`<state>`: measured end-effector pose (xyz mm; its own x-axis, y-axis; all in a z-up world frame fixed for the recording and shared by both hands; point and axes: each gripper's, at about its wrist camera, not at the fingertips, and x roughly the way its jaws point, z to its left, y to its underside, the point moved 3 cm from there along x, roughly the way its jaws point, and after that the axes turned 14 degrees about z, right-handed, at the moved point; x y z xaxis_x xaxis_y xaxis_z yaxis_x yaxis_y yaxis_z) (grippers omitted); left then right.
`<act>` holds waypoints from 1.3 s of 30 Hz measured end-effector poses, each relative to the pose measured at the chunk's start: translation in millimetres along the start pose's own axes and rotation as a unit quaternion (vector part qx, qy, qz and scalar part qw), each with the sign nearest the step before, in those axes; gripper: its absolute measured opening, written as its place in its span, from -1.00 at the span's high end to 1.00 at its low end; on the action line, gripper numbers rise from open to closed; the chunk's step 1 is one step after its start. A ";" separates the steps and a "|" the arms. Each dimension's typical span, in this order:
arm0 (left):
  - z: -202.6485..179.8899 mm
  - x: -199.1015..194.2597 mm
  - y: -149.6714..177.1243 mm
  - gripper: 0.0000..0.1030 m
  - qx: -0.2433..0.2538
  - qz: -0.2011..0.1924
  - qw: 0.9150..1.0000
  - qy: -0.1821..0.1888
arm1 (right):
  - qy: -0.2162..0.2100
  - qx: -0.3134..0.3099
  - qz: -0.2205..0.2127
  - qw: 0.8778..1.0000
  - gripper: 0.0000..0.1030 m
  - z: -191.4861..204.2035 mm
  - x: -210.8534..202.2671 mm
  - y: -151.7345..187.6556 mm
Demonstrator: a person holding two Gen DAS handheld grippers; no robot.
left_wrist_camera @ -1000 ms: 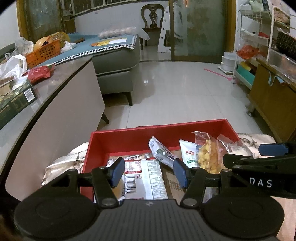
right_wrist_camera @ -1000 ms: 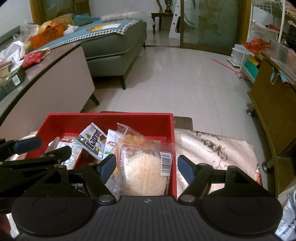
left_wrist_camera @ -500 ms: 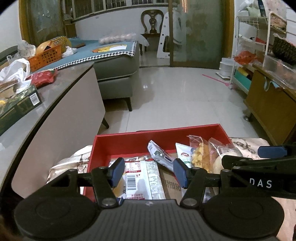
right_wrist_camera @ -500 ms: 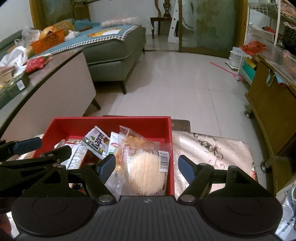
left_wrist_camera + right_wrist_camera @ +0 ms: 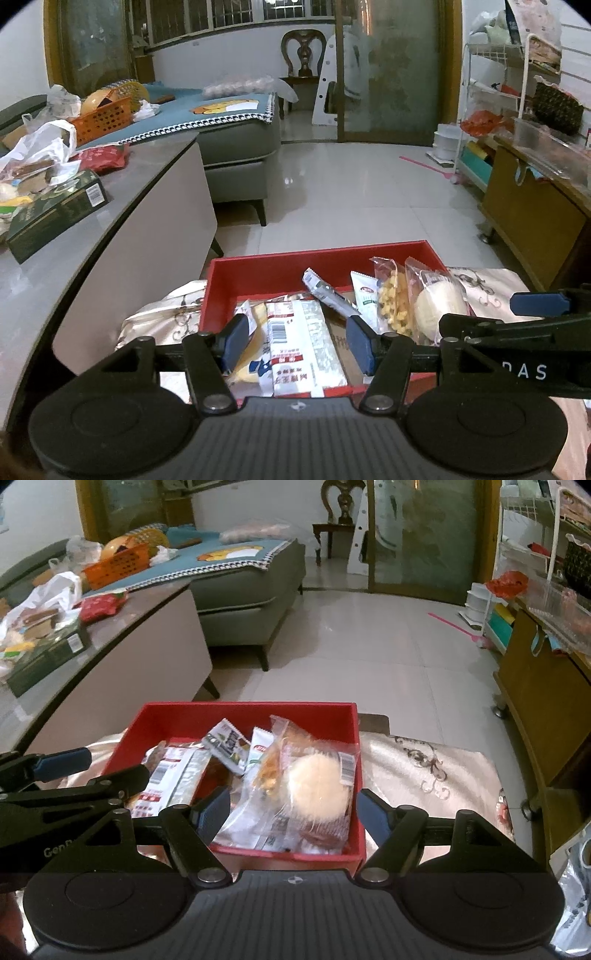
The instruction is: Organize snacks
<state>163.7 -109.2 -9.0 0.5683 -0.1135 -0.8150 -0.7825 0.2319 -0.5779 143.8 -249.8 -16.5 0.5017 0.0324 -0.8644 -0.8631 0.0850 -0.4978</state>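
A red box point(image 5: 317, 258) point(image 5: 243, 710) holds several snack packets. Among them are a white-and-red wrapper point(image 5: 303, 343) point(image 5: 170, 775), a green-and-white sachet point(image 5: 325, 291) point(image 5: 227, 746), a clear bag of yellow pieces point(image 5: 391, 306) and a wrapped round bun point(image 5: 437, 308) point(image 5: 317, 788). My left gripper point(image 5: 298, 343) hovers over the box's left half, open, with nothing between its pads. My right gripper point(image 5: 293, 814) hovers over the bun at the box's right end, open and empty. Each gripper shows in the other's view, the right gripper point(image 5: 517, 321) at the right edge and the left gripper point(image 5: 74, 775) at the left edge.
The box sits on a low table covered with a patterned cloth point(image 5: 424, 771). A grey counter point(image 5: 92, 240) with a dark green carton point(image 5: 55, 214) and bags runs along the left. A sofa point(image 5: 236, 155) stands behind, a wooden cabinet point(image 5: 528, 206) to the right, tiled floor between.
Both grippers have drawn back and up from the box, so more of it shows. The right jaws stand slightly wider. The snacks have not moved.
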 end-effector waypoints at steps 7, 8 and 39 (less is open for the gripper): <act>8.6 -13.8 12.4 0.00 -0.001 -0.005 1.000 -0.002 | -0.004 -0.009 0.000 1.000 -0.61 11.6 -8.7 11.7; 9.7 -15.5 14.5 0.00 -0.001 -0.005 1.000 -0.003 | -0.005 -0.011 0.000 1.000 -0.61 13.3 -9.8 13.3; 56.7 -11.8 126.6 -0.09 -0.026 0.131 0.990 0.042 | -0.052 -0.076 0.131 0.987 -0.65 51.9 8.5 118.7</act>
<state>72.4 -23.7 -70.1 0.3232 -0.1362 -0.9365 -0.9135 0.2133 -0.3463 48.6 -187.7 -79.3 0.2573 0.1359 -0.9567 -0.9586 -0.0890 -0.2705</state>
